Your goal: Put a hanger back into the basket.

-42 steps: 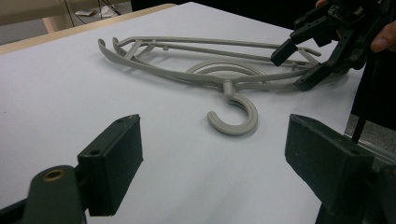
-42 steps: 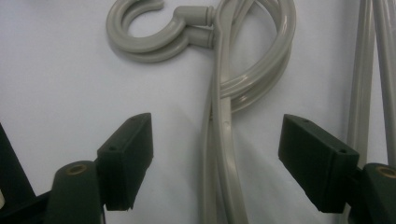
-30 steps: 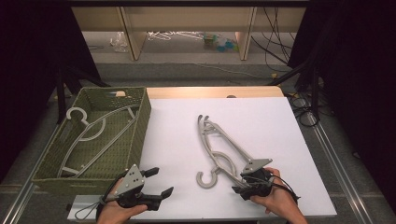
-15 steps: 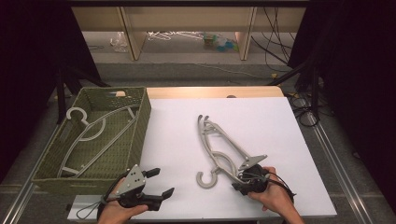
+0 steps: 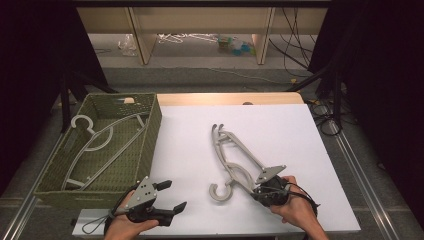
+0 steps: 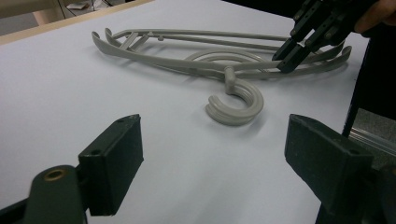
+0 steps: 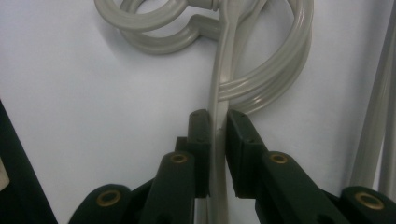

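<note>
The hanger (image 5: 235,162) lies flat near the desk's (image 5: 190,130) front edge, hook toward the front. It looks light, rigid and smooth; take it by a thin arm. The right gripper's (image 7: 217,135) fingers hold one arm. The left gripper's (image 5: 167,196) fingers stand wide, empty, at the front left corner beside the basket (image 5: 150,135).

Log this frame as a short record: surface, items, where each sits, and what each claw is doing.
surface: white table
item 1: grey hanger lying flat on the table
item 2: white hanger inside the green basket
basket position: at the table's left edge
left claw: open, pointing at the grey hanger's hook, holding nothing
right claw: closed on a bar of the grey hanger
</note>
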`<state>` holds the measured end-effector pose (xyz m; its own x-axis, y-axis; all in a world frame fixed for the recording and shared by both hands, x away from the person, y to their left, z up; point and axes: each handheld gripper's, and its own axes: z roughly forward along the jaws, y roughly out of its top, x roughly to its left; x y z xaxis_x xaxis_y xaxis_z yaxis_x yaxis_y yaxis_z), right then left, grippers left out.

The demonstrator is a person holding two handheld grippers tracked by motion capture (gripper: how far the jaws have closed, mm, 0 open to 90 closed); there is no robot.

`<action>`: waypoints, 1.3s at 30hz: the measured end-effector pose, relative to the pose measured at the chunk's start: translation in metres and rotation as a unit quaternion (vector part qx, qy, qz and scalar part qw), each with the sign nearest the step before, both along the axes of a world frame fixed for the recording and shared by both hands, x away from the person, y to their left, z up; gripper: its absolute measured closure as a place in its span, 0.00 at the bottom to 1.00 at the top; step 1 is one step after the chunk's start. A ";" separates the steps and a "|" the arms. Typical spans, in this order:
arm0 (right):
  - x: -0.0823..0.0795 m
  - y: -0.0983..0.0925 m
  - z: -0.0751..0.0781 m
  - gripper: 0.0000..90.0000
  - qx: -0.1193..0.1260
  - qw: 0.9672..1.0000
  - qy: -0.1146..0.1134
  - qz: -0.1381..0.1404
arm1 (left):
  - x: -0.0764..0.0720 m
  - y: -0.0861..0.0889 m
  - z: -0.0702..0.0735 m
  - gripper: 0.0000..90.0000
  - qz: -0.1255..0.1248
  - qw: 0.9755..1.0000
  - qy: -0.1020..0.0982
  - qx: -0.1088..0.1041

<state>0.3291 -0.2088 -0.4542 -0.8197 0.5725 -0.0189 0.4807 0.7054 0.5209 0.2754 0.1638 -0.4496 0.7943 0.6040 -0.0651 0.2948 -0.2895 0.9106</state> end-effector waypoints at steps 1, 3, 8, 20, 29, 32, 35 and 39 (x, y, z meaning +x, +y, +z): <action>0.000 -0.001 0.001 0.90 0.000 1.000 0.000 0.001 | 0.000 0.000 0.000 0.22 0.000 1.000 0.002 -0.001; 0.000 -0.002 0.003 0.91 -0.006 1.000 -0.012 0.015 | 0.000 0.000 0.000 0.22 0.004 1.000 0.005 -0.004; -0.004 0.000 0.010 0.91 -0.009 0.999 -0.022 0.036 | 0.001 0.001 0.000 0.22 0.002 1.000 0.001 0.007; -0.015 0.008 0.024 0.91 0.008 0.996 -0.022 0.081 | 0.016 -0.016 0.000 0.31 -0.004 0.997 -0.034 0.070; -0.022 0.017 0.027 0.91 0.011 0.993 -0.018 0.118 | 0.039 -0.038 -0.003 0.34 -0.043 0.986 -0.050 0.153; -0.024 0.017 0.028 0.91 0.012 0.992 -0.016 0.125 | 0.041 -0.047 -0.007 0.34 -0.048 0.981 -0.062 0.179; -0.026 0.019 0.029 0.91 0.013 0.991 -0.014 0.132 | 0.043 -0.054 -0.010 0.34 -0.065 0.978 -0.067 0.185; -0.029 0.021 0.031 0.91 0.014 0.989 -0.010 0.150 | 0.043 -0.058 -0.011 0.39 -0.084 0.975 -0.072 0.190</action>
<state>0.3003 -0.1879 -0.4235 -0.9520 0.3051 -0.0245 0.2420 0.7993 0.5501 0.3189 0.1053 -0.4603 0.8689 0.4224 0.2583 0.0901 -0.6479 0.7564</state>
